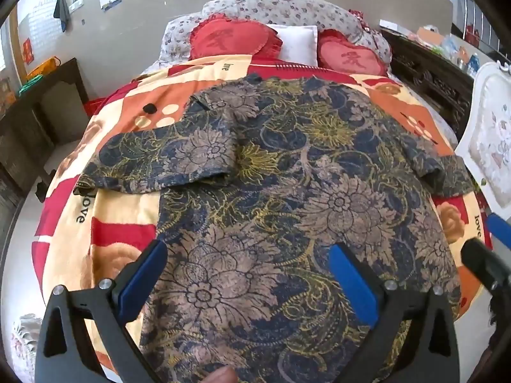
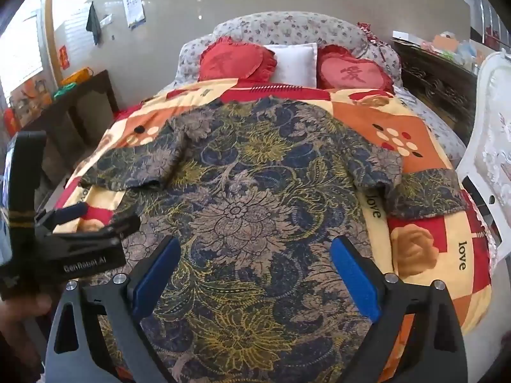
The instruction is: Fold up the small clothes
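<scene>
- Short-sleeved floral shirt lies spread flat on the patterned blanket, collar toward 12 o'clock, sleeves out at 9 and 3.
- Left gripper: jaws wide apart, nothing clamped; shirt's lower half lies beneath and between the blue pads, left pad over its left side edge.
- Right gripper: jaws wide apart, empty; shirt body fills the gap.
- Heart cushions at 12 o'clock.

Bright daylight from window at left, glare there. Strong fisheye bending, dark vignette at corners. Bed sharp; edges soft.
</scene>
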Demonstrator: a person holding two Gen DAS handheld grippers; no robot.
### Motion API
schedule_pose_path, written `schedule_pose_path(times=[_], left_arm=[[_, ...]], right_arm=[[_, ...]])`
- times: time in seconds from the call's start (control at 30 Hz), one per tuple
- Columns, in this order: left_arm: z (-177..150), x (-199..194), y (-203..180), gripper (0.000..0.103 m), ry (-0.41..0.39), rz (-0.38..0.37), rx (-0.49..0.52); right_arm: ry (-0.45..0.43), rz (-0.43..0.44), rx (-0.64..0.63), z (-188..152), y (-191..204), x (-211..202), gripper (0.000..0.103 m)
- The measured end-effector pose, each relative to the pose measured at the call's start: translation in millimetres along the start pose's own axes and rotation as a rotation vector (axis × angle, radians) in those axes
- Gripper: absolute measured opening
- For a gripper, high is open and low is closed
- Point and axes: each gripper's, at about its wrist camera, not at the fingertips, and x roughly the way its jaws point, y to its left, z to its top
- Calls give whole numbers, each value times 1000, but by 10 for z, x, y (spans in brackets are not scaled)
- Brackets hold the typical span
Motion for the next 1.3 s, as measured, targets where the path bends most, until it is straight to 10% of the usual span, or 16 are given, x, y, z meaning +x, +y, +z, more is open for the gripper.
schedule_pose_path(times=[0.57,1.0,1.3], left_arm=[[54,318,-170,103,46,0,19],[252,1330,106,103,94,52,24],[97,1420,260,103,7,-24,-63]], right_arm=[[37,-37,57,50,-337,414,103],[151,-147,31,44,-404,1286,96],[165,-119,14,74,-385,1775,98]])
